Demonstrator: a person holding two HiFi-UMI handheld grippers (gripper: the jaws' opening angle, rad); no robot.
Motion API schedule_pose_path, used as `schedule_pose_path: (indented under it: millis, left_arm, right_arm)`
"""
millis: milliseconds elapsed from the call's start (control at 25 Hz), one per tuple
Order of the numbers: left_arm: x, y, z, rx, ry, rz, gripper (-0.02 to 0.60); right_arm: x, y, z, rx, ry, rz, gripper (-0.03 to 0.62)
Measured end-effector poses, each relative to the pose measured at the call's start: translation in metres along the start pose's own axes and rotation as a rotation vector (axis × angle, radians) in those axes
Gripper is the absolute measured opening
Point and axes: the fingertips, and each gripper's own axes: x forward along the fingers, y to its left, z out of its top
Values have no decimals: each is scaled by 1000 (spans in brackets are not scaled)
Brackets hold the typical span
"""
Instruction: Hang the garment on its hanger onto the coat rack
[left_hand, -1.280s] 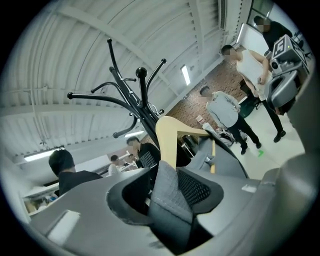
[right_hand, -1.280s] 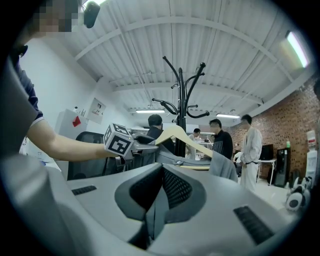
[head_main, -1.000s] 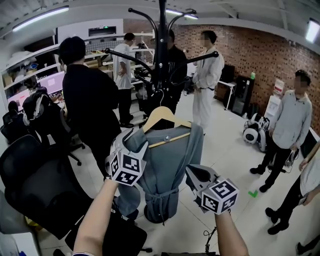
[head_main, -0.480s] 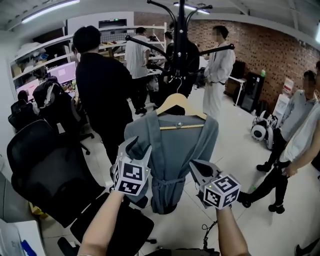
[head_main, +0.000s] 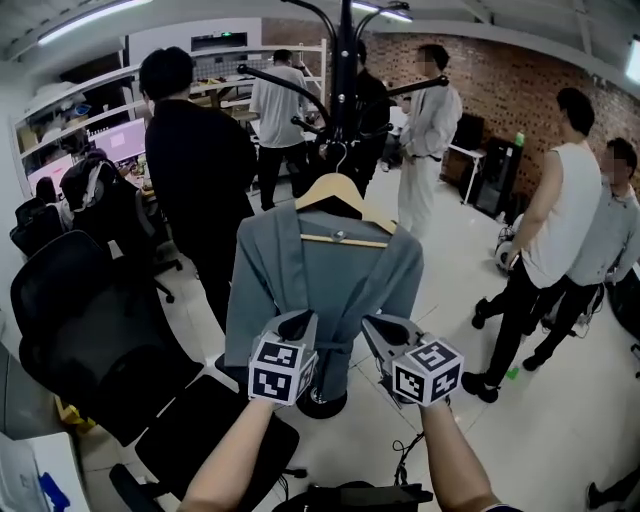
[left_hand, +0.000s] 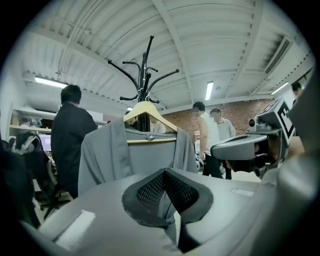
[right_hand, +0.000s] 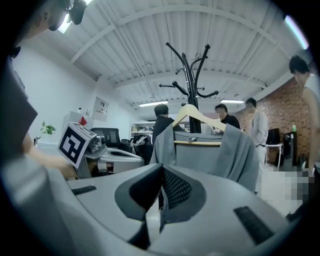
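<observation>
A grey robe-like garment (head_main: 320, 270) hangs on a wooden hanger (head_main: 335, 190), whose hook sits on an arm of the black coat rack (head_main: 345, 60). Both grippers are held side by side below the garment's hem, pointing up at it. My left gripper (head_main: 300, 322) is shut with nothing between its jaws. My right gripper (head_main: 375, 328) is also shut and empty. In the left gripper view the left gripper (left_hand: 165, 172) has the garment (left_hand: 145, 160) hanging some way ahead, apart from it. In the right gripper view the right gripper (right_hand: 161, 168) faces the garment (right_hand: 200, 155) too.
A black office chair (head_main: 80, 320) stands close at the left. A person in black (head_main: 195, 180) is just behind the rack's left side. Other people (head_main: 550, 230) stand on the right. The rack's round base (head_main: 322, 402) rests on the floor between my arms.
My left gripper has come away from the garment's left sleeve, moved down toward the middle and shut its jaws. A person in a white top has walked in at the right.
</observation>
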Motion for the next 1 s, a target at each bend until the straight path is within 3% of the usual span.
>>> schedule_pose_path:
  millis: [400,1000]
  left_arm:
    - [-2,-27,-9,-67,3,-78,3]
    - [-5,-35,-12,-94,5,-107,3]
  right_arm:
    - [-9,1,-5,12,-5,5,0]
    - [-7,4,-7,20,-13,5,0]
